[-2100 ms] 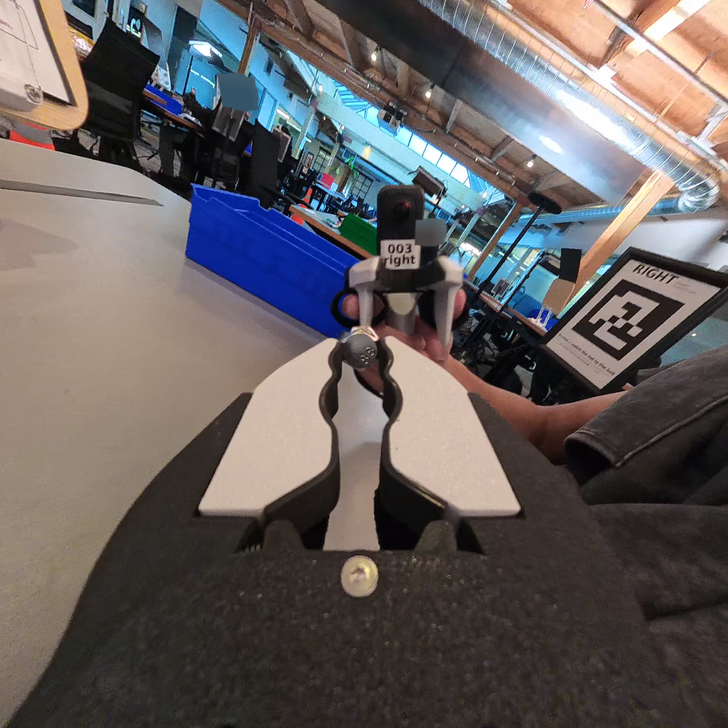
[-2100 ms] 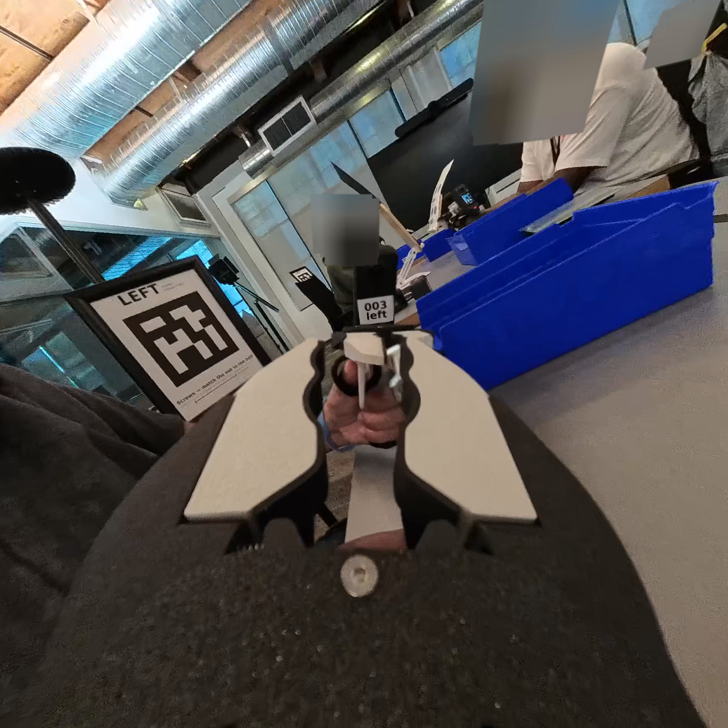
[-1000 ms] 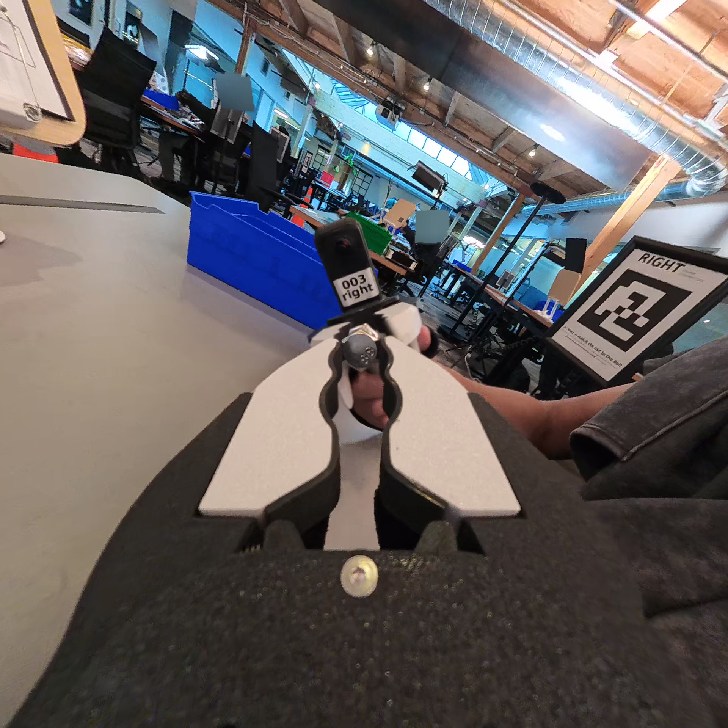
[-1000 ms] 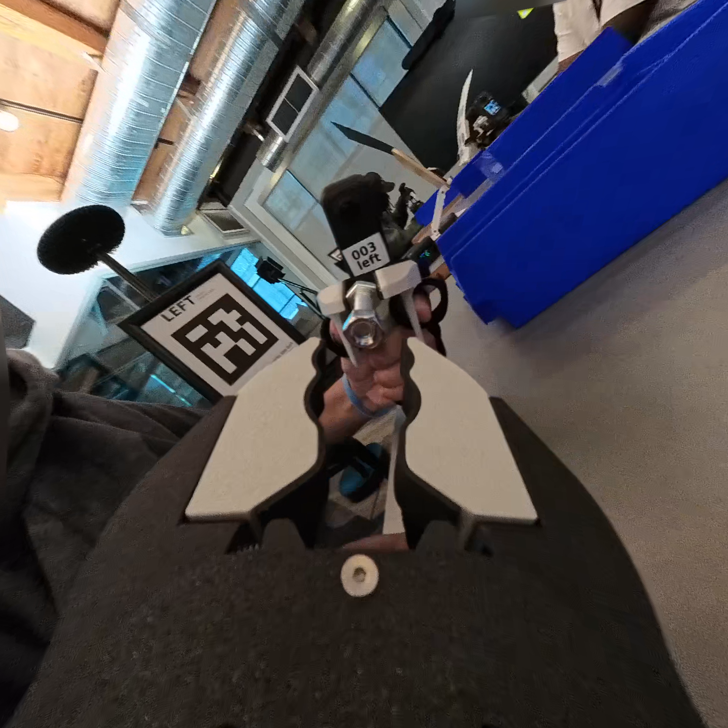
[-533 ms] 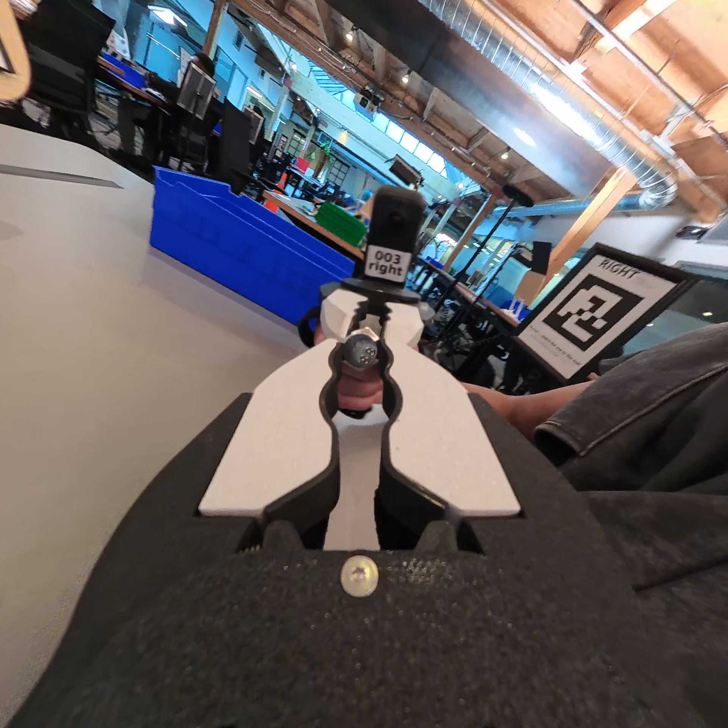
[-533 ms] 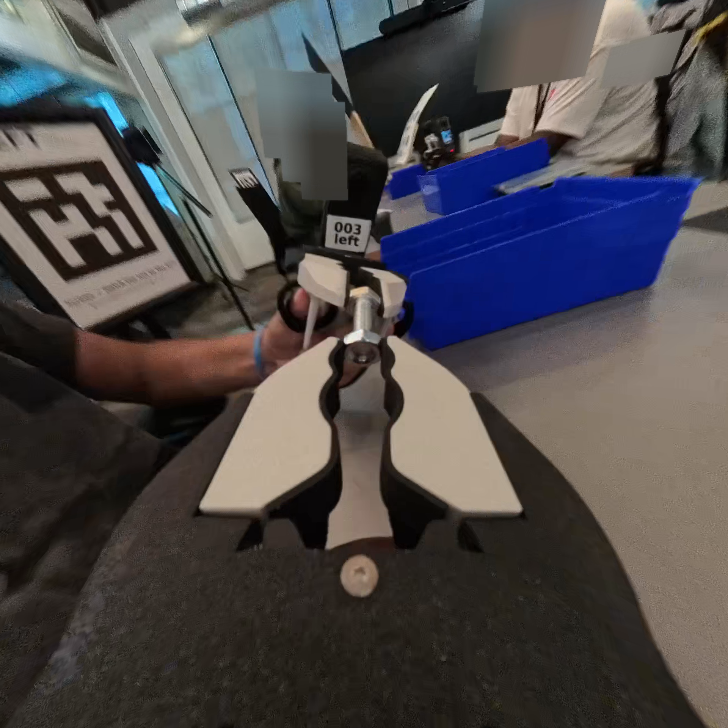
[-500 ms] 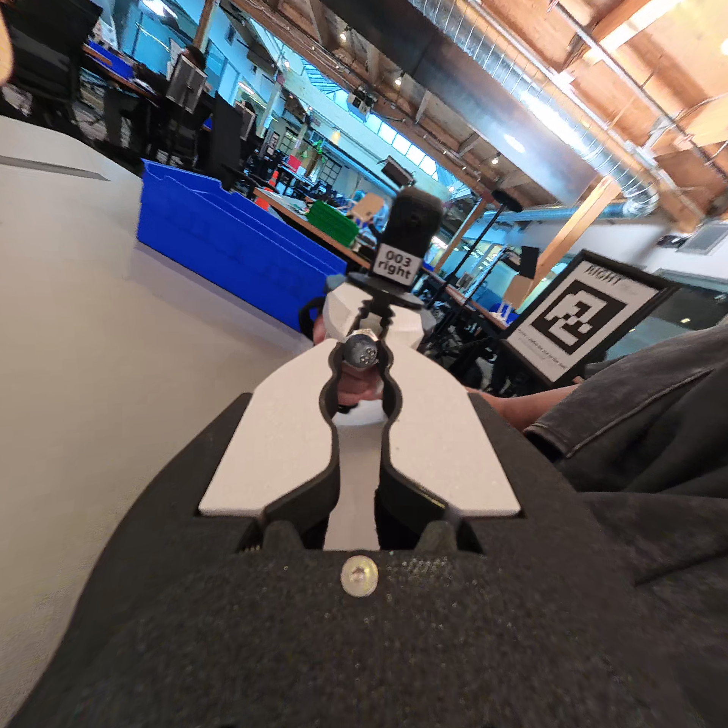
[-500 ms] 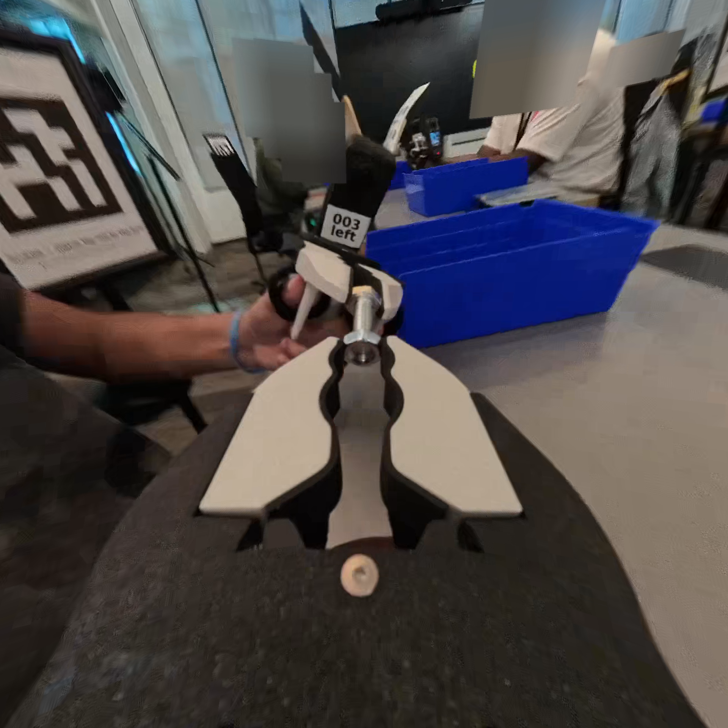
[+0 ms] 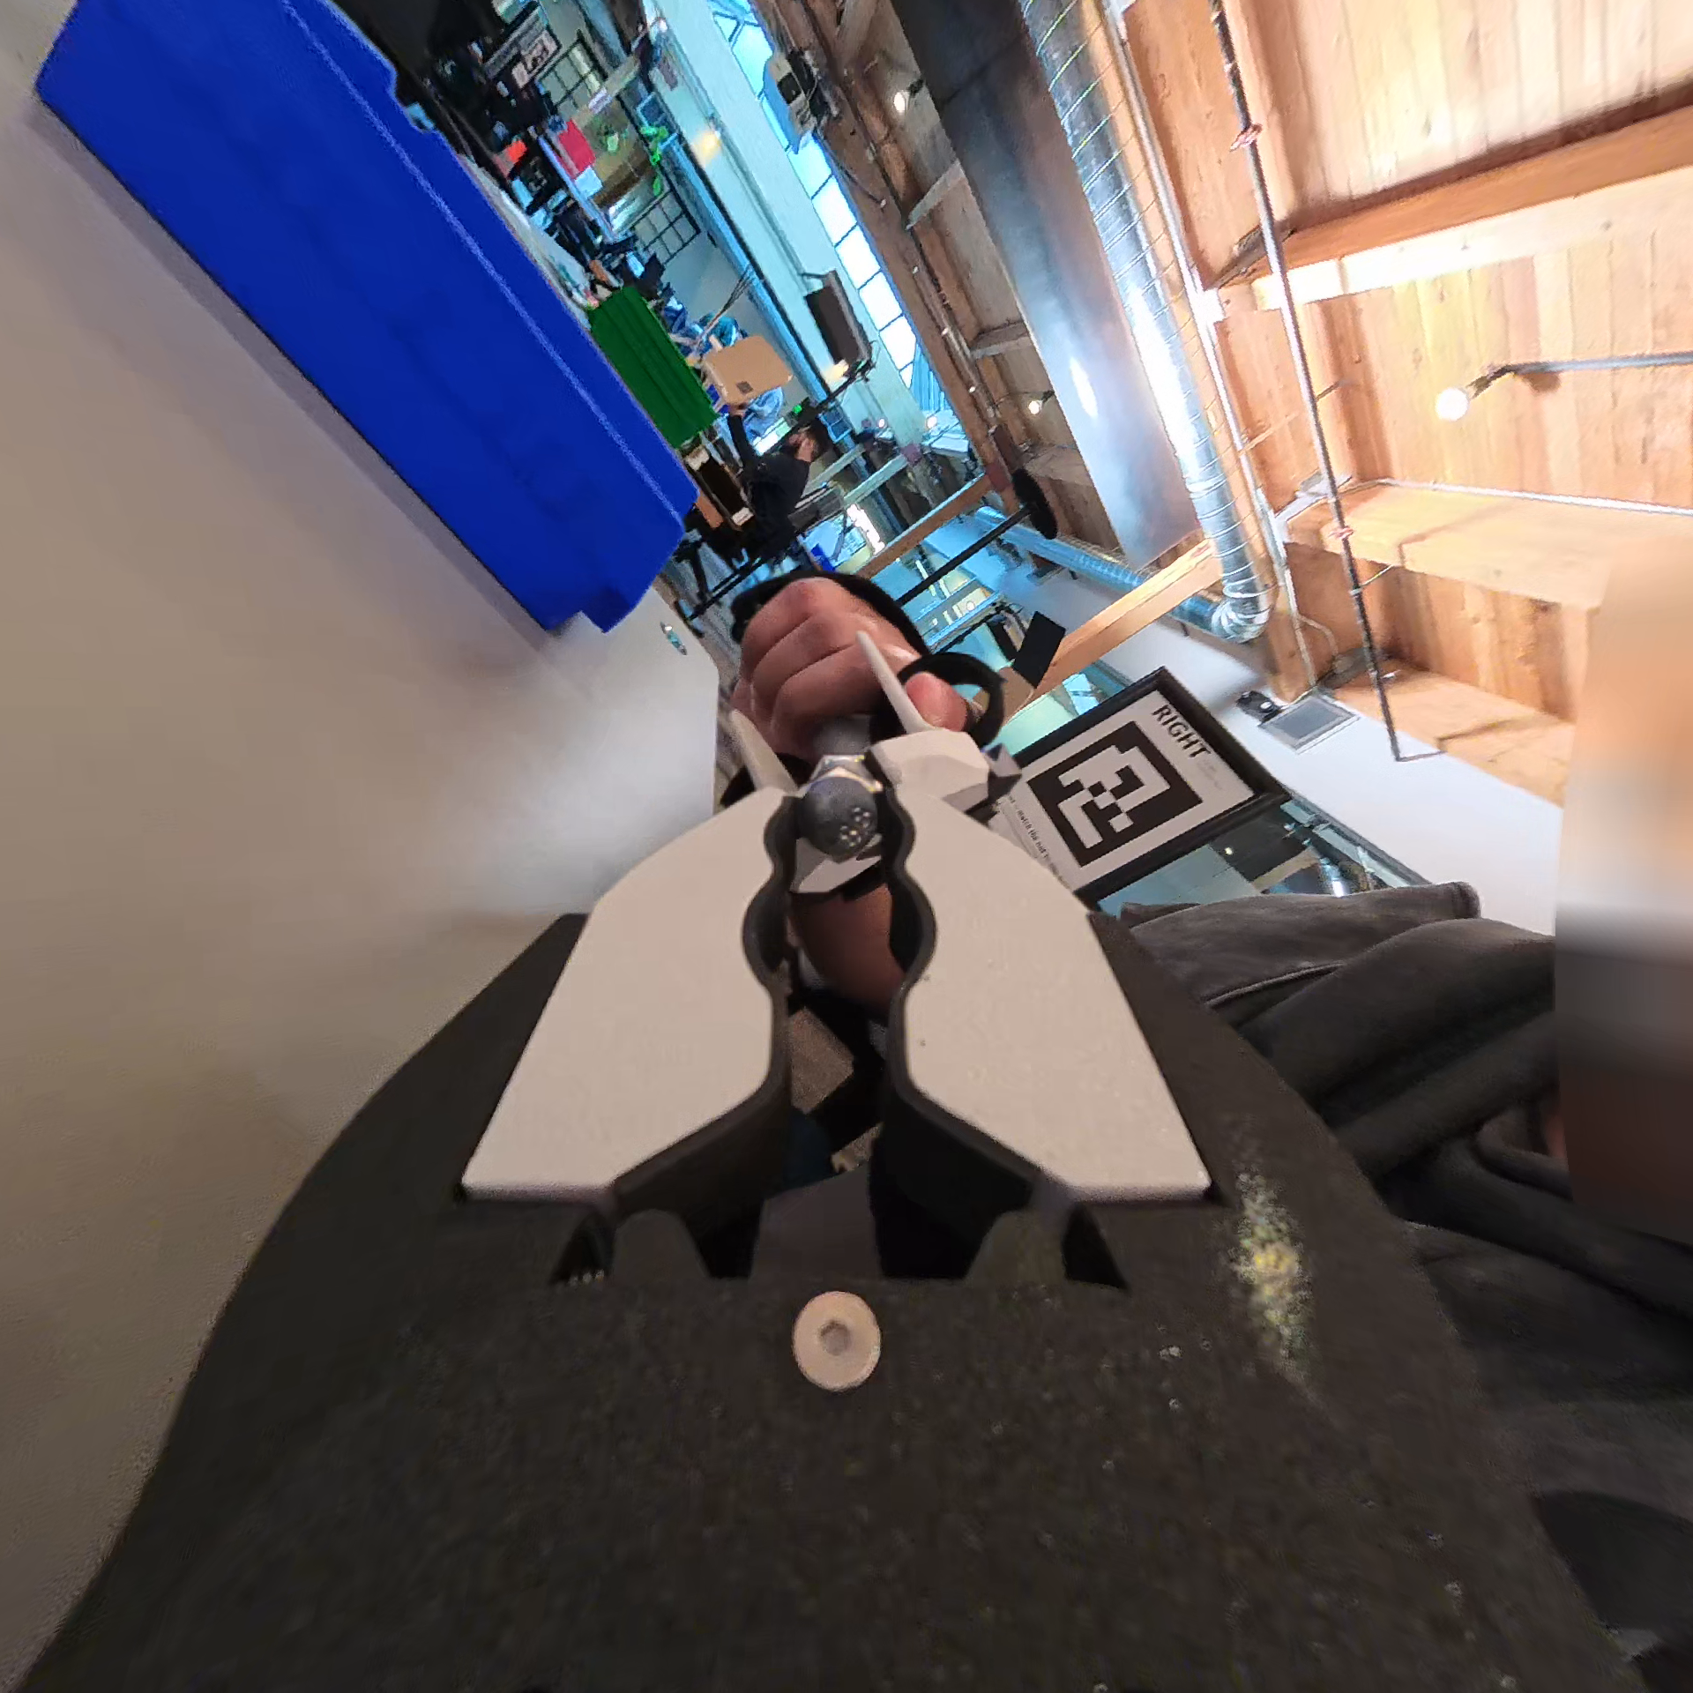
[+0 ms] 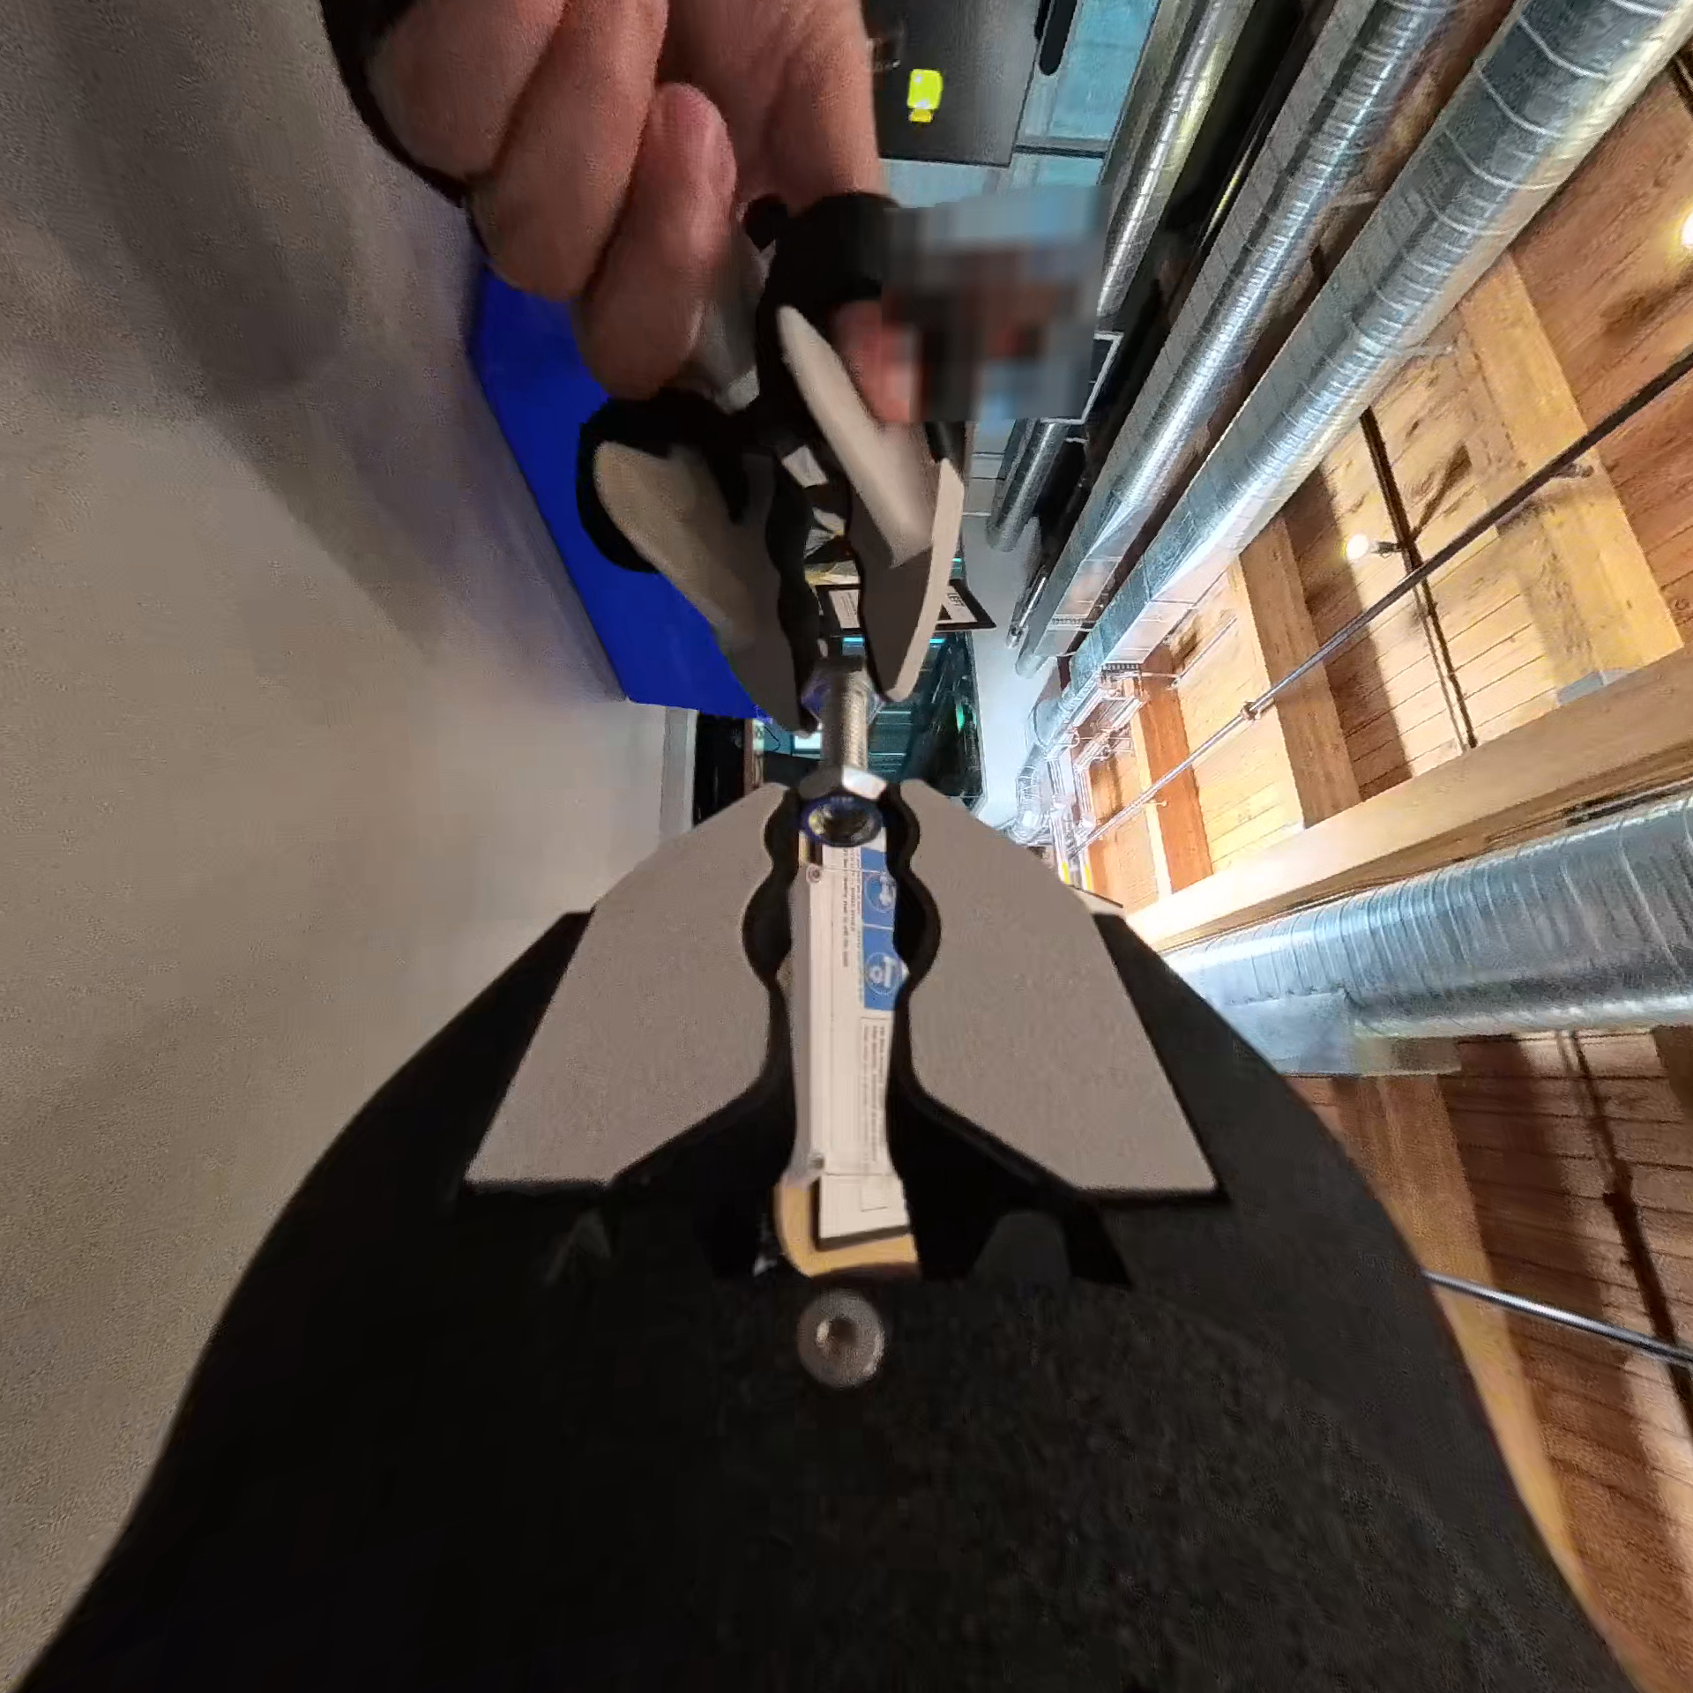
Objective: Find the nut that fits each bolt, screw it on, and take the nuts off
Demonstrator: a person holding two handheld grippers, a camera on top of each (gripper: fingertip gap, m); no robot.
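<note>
Workshop tabletop [image 9: 229,824] noted below. Bolt [image 9: 835,817] head is clamped by left hand-held gripper [image 9: 838,829]; hex nut [image 10: 838,788] is pinched by right hand-held gripper [image 10: 841,815]. Steel judged rigid, slippery; flats are best gripped.

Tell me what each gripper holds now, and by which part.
The left gripper is shut on the bolt, at its head. The right gripper is shut on the nut, by its flats, threaded on the bolt's shank.
</note>
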